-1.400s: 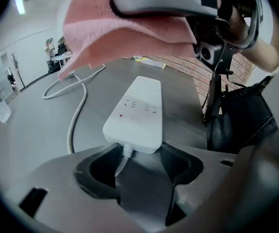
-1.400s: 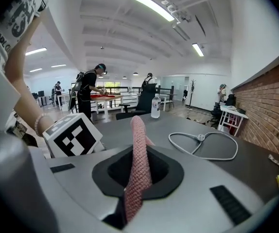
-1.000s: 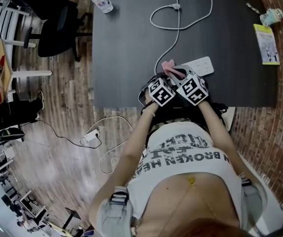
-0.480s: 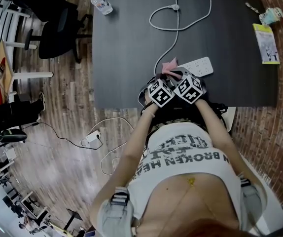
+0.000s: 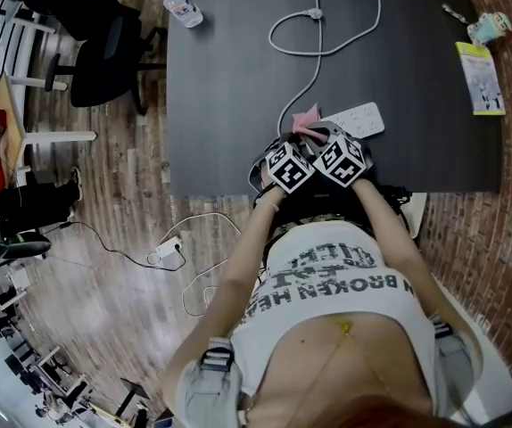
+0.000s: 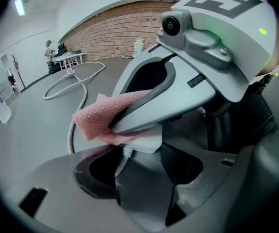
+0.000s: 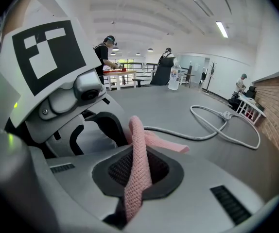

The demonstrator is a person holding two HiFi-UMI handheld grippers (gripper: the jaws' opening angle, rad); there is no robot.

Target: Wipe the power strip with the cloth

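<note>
A white power strip (image 5: 363, 119) lies on the black table (image 5: 229, 87), its cable (image 5: 302, 86) looping away to a plug. The strip's cable end (image 6: 142, 143) shows just beyond my left gripper (image 6: 130, 178). That gripper's jaws look closed, and the cable runs down between them. My right gripper (image 7: 134, 178) is shut on a pink cloth (image 7: 138, 154), which drapes over the strip's left end (image 6: 100, 118). In the head view both grippers sit side by side at the table's near edge, left gripper (image 5: 299, 141), right gripper (image 5: 320, 135), cloth (image 5: 306, 117).
A water bottle (image 5: 183, 4) stands at the table's far left corner. A yellow booklet (image 5: 482, 78) and a small cup (image 5: 492, 28) lie at the far right. An office chair (image 5: 104, 47) stands left of the table. Cables trail on the wooden floor (image 5: 162, 248).
Both grippers have shifted slightly left and away from the table's edge with the cloth. The power strip has stayed put.
</note>
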